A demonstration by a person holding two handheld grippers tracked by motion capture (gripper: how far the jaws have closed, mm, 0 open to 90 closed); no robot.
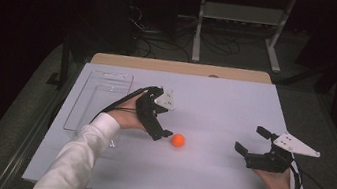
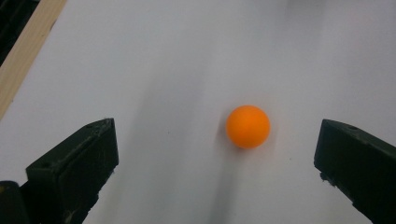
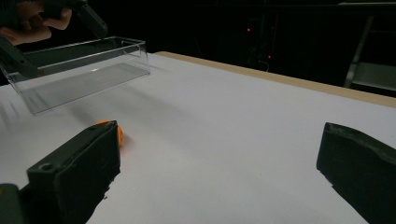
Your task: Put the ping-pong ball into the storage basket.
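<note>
An orange ball (image 1: 178, 140) rests on the white table (image 1: 204, 181), a little left of centre. My left gripper (image 1: 167, 117) hovers just left of it, open, jaws angled toward the ball. In the left gripper view the ball (image 2: 248, 126) lies on the table ahead of the wide-open left gripper (image 2: 218, 128), nearer the right jaw, touching neither. My right gripper (image 1: 251, 139) stands open at the right of the table, well away from the ball. In the right gripper view the ball (image 3: 119, 133) peeks out behind the left jaw of the right gripper (image 3: 219, 133).
A clear plastic tray (image 1: 100, 99) sits at the table's left, behind my left hand; it appears as a clear box (image 3: 79, 70) in the right gripper view. A wooden strip (image 1: 180, 68) edges the table's far side. A metal shelf frame (image 1: 241, 14) and cables stand on the floor beyond.
</note>
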